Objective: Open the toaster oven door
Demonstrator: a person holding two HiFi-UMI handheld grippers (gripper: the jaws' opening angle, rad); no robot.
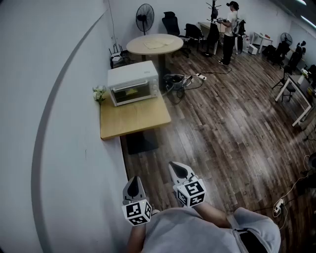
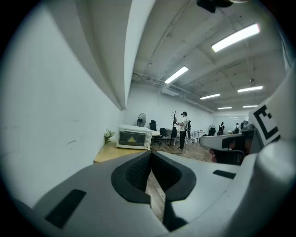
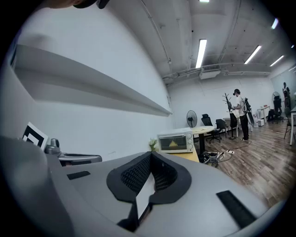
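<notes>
A white toaster oven (image 1: 133,81) stands at the far end of a wooden table (image 1: 133,121) against the left wall. Its glass door is closed. It shows small and far off in the left gripper view (image 2: 134,137) and the right gripper view (image 3: 175,142). My left gripper (image 1: 133,180) and right gripper (image 1: 177,166) are close to my body at the bottom of the head view, well short of the table. Both point roughly towards the oven. The left gripper's (image 2: 151,152) jaws meet at the tips with nothing between them, and so do the right gripper's (image 3: 150,155).
A small bunch of flowers (image 1: 99,93) sits beside the oven. Behind it stand a round table (image 1: 154,43) and a fan (image 1: 144,12). Cables and a power strip (image 1: 190,79) lie on the wood floor. A person (image 1: 229,32) stands at the back. A white desk (image 1: 296,94) is at right.
</notes>
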